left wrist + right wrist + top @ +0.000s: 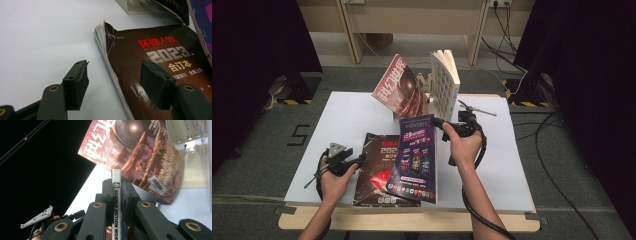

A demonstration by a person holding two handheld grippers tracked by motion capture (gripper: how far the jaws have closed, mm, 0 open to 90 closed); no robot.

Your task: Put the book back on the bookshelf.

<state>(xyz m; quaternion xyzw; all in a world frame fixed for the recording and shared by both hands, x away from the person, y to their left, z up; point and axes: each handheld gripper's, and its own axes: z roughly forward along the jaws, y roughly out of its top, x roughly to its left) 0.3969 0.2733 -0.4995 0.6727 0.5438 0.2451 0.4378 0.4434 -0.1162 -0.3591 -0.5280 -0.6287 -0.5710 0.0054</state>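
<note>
A dark magazine with a red "2023" title lies flat on the white table; its curled page edge and cover show close up in the left gripper view. My left gripper is open at that magazine's left edge, one jaw over the bare table and the other over the cover. A purple magazine rests tilted across the dark one. My right gripper is shut on its top end, and the white spine stands clamped between the jaws.
At the back of the table a pale stand props up a red magazine and an upright white book. Black curtains hang at both sides. Cables trail over the floor at right.
</note>
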